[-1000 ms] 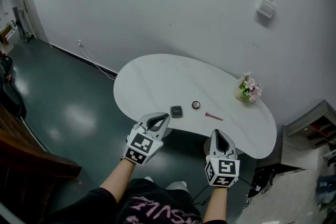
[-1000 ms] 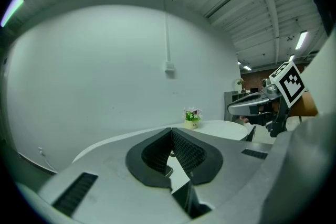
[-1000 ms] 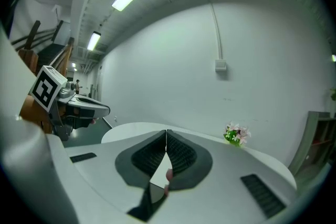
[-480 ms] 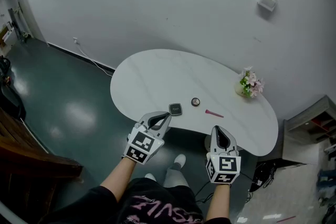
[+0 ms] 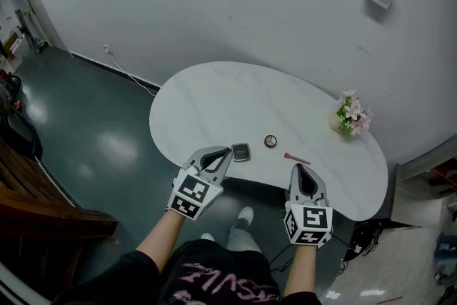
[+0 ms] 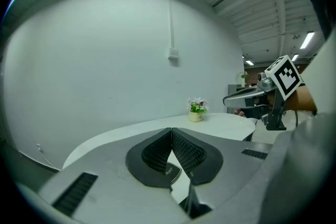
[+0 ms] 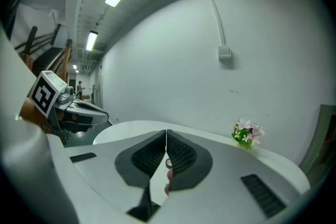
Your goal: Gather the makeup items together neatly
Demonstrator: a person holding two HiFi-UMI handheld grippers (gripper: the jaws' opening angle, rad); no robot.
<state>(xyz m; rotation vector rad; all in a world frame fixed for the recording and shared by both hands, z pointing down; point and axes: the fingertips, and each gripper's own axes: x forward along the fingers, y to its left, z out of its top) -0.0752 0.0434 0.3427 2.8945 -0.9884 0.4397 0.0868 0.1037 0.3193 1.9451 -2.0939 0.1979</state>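
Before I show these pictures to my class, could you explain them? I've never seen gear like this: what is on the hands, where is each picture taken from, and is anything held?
A person holds a two-jaw tool in each hand: the left gripper and the right gripper. One picture looks down from a camera on the person's head. The other two look along each gripper's jaws. On the white table lie a dark square compact, a small round jar and a pink stick. A flower pot stands to their right. Both grippers are shut and hold nothing.
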